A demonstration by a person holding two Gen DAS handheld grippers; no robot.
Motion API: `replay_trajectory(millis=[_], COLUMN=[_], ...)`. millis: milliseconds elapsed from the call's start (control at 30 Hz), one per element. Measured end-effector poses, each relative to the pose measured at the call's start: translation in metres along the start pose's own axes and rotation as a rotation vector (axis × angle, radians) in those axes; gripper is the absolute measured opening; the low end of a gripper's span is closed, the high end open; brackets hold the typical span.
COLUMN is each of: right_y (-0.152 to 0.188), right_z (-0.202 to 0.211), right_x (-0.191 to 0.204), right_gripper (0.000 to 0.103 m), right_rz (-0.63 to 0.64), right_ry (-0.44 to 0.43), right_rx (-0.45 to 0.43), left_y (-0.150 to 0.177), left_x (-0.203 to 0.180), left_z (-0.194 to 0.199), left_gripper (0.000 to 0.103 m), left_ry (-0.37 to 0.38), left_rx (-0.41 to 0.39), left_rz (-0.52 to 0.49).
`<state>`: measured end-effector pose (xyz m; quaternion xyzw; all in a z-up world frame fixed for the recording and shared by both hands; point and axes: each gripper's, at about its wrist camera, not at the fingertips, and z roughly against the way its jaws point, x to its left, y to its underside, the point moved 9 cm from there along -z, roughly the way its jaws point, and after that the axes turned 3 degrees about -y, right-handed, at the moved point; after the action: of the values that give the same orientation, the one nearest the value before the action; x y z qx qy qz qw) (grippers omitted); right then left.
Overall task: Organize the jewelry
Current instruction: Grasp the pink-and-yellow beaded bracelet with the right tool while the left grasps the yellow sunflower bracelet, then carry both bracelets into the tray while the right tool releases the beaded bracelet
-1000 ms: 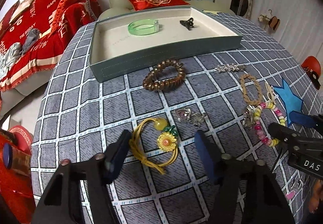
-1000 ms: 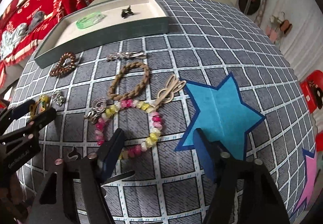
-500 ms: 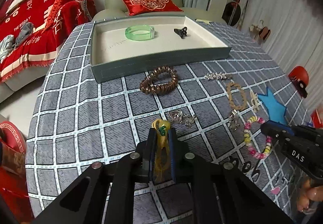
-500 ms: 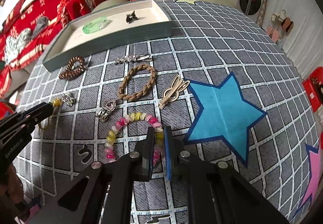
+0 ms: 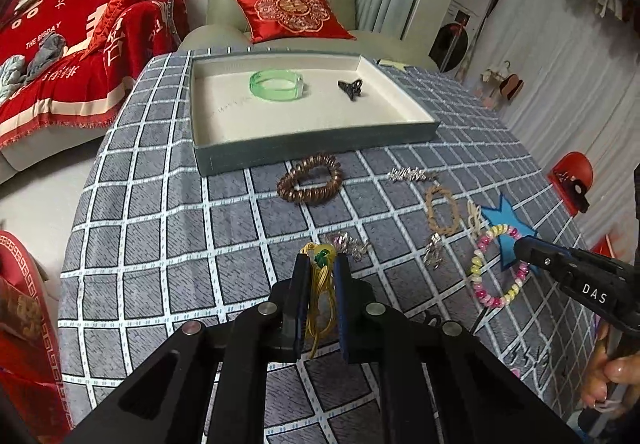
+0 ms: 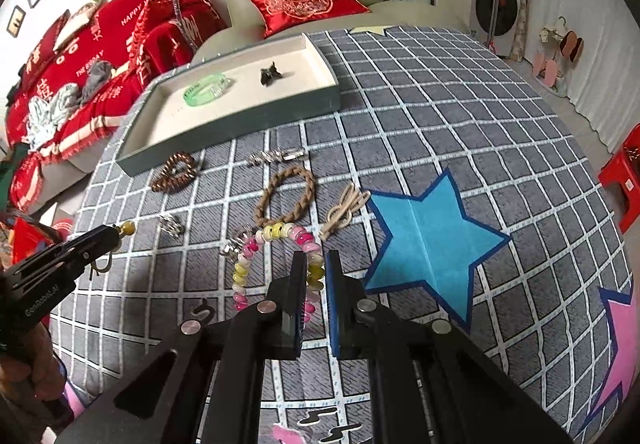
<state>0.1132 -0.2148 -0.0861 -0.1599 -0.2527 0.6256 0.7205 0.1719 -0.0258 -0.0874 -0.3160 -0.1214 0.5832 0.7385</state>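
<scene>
Yellow cord hair tie with a green-and-yellow flower charm (image 5: 320, 276), pinched between the nearly closed blue pads of the left gripper (image 5: 321, 268), its loops hanging down between them and seemingly off the cloth. Pastel bead bracelet of pink, yellow and white beads (image 6: 276, 256), gripped on its near side by the right gripper (image 6: 316, 276), whose jaws are likewise drawn in on the beads; the bracelet's far arc hangs over or rests on the grey checked tablecloth (image 6: 440, 116), which of the two cannot be told.

Destination, by judgement: the shallow grey-green tray with cream lining (image 5: 320, 148), at the far side of the table, already holding a translucent green bangle (image 5: 276, 84) and a small dark claw clip (image 5: 351, 88).

Technique: lift each piece fully before travelling, since dangling cord or beads may snag the tray's near wall. Carry over the brown spiral hair tie (image 5: 310, 184), silver clip (image 5: 412, 175) and braided tan bracelet (image 5: 442, 210) without dragging. Release over bare lining, apart from the bangle and clip, one gripper at a time to avoid crowding.
</scene>
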Motion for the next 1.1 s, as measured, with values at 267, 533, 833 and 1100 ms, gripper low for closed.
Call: replay_trajectory(millis=[267,533,833,1100], right_y=[-0.033,-0.098,-0.162,-0.186], right_z=[0.014,0.018,-0.016,-0.079], right_x=[0.014,0.028,0.049,0.054], right_gripper=[0.010,0.010,0.010,0.010], right_rz=[0.001,0.033,0.047,0.035], right_ry=[-0.074,-0.114,-0.150,-0.143], right_rx=[-0.034,-0.081,-0.055,0.025], left_y=[-0.030,-0.078,-0.141,-0.171], left_x=[0.000,0.009,0.026,0.046], left_z=[0.019,0.028,0.008,-0.045], left_gripper=[0.028,0.028,0.028,0.028], left_ry=[0.014,0.012,-0.027,-0.072], left_rx=[-0.054,-0.108,-0.142,-0.087], left_rz=[-0.010,-0.007,0.018,0.056])
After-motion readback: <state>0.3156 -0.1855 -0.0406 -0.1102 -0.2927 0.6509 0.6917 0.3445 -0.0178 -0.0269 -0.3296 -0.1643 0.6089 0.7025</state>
